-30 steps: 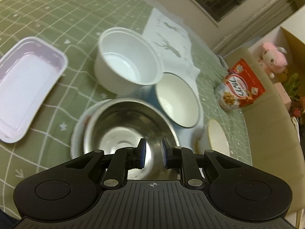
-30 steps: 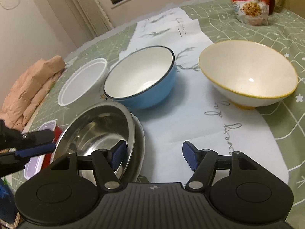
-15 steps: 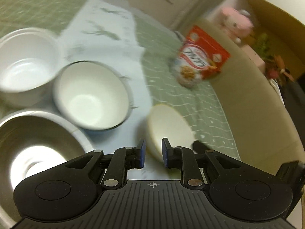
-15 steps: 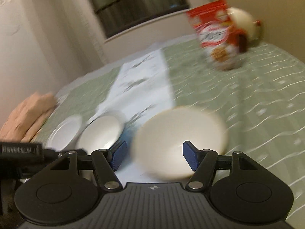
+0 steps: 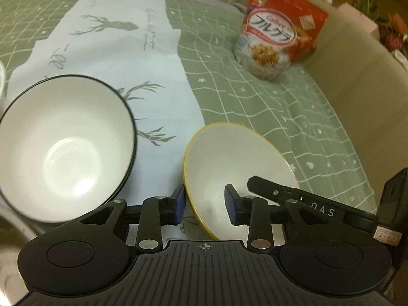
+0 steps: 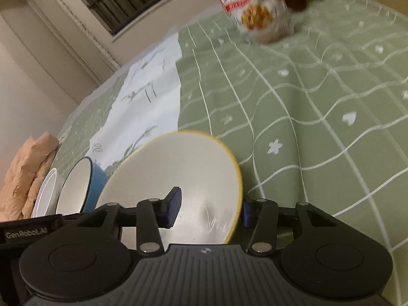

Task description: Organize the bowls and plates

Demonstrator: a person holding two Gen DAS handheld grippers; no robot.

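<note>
A white bowl with a yellow rim [image 5: 234, 163] sits on the table, also in the right wrist view [image 6: 178, 186]. My left gripper [image 5: 205, 201] is open and straddles its left rim, one finger outside, one inside. My right gripper [image 6: 209, 207] is open and straddles its right rim the same way. A blue bowl with a white inside [image 5: 63, 148] stands to the left, also in the right wrist view [image 6: 84, 181]. A white container [image 6: 44, 193] stands beyond it.
A red granola bag [image 5: 278, 30] stands at the far side of the green checked tablecloth [image 6: 306, 102]. A pale printed cloth [image 5: 112, 51] lies under the bowls. A crumpled tan cloth [image 6: 28, 170] lies at the far left.
Both grippers moved to the yellow-rimmed bowl, away from the steel bowl. The left gripper opened wider. Each now has a finger on either side of the bowl's rim.
</note>
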